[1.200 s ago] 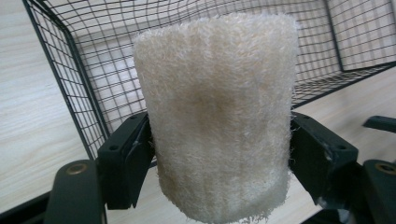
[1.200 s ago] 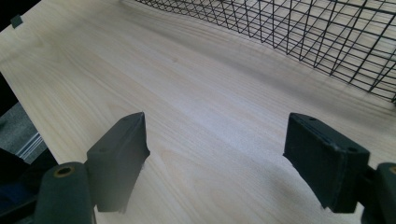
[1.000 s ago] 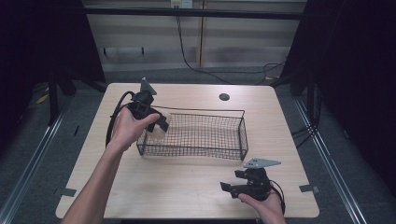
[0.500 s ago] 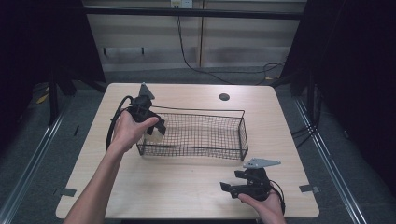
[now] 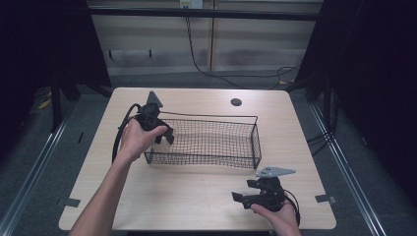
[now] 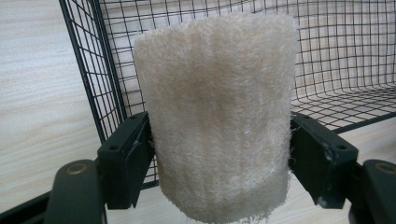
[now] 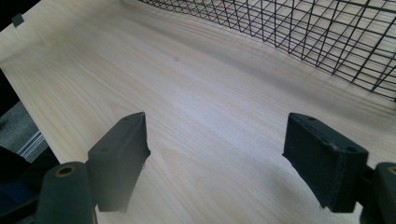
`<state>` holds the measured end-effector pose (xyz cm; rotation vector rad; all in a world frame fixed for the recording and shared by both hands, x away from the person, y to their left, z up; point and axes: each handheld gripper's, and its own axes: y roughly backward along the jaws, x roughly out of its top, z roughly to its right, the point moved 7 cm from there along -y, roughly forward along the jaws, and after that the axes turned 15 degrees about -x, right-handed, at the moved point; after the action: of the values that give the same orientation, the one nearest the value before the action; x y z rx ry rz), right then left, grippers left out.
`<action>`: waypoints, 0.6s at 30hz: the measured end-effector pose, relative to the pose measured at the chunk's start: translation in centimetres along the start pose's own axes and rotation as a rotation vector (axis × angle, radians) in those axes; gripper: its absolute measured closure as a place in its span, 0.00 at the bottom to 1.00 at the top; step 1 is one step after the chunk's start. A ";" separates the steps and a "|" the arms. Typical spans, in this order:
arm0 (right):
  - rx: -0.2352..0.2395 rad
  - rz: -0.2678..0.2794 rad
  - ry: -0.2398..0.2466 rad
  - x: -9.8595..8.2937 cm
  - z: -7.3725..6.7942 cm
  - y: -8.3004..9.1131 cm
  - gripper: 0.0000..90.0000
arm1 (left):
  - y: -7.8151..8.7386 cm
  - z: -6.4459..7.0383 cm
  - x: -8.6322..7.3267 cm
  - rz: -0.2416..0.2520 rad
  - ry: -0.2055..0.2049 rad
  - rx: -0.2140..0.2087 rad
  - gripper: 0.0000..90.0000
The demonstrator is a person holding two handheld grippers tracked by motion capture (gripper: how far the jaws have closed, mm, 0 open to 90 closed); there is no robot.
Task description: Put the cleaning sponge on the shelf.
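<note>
While left gripper clamps cream pad at wire basket corner | right gripper apart.

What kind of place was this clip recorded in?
Probably a lab or recording bay, not a home: a lone wooden table on grey floor, dark curtains at both sides, and loose cables along the back wall.

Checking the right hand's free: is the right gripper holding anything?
No, the right gripper has its jaws wide apart over the bare table.
</note>
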<state>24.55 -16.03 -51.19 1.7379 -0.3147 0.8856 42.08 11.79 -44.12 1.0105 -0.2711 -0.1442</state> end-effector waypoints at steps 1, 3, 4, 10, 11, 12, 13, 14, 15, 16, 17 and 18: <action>0.000 0.000 0.000 0.0 0.0 0.0 0.24 | -0.1 0.0 0.1 0.005 0.005 -0.003 0.30; 0.000 -0.001 -0.001 0.0 0.0 0.0 0.24 | -0.2 -0.1 0.1 0.001 0.006 0.007 0.30; 0.000 0.000 -0.001 0.0 0.0 0.0 0.24 | -0.3 -0.1 0.1 -0.004 0.007 0.010 0.30; 0.003 0.000 -0.004 0.0 0.0 0.0 0.24 | -1.0 -0.4 0.3 -0.010 0.023 0.020 0.30; 0.004 0.000 -0.003 0.0 0.0 0.0 0.24 | -1.1 -0.4 0.4 -0.011 0.022 0.022 0.30; 0.004 0.000 -0.003 0.0 0.0 0.0 0.24 | -1.3 -0.4 0.4 -0.008 0.027 0.017 0.30; 0.003 0.000 -0.002 0.0 0.0 0.0 0.24 | -1.3 -0.5 0.4 -0.020 0.026 0.018 0.30; 0.003 -0.001 -0.003 0.0 0.0 0.0 0.24 | -1.4 -0.5 0.4 -0.021 0.026 0.028 0.30; 0.003 -0.001 -0.005 0.0 0.0 0.0 0.24 | -1.5 -0.6 0.4 -0.027 0.024 0.032 0.30; 0.005 -0.001 -0.006 0.0 0.0 0.0 0.24 | -1.7 -0.6 0.4 -0.021 0.030 0.033 0.30; 0.003 0.000 -0.002 0.0 0.0 0.0 0.24 | -1.8 -0.7 0.5 -0.020 0.030 0.023 0.30; 0.003 -0.001 -0.003 0.0 0.0 0.0 0.24 | -1.8 -0.8 0.4 -0.032 0.026 0.029 0.30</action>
<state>24.55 -16.02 -51.21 1.7421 -0.3146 0.8836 42.74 11.36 -46.01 1.0450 -0.2334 -0.1566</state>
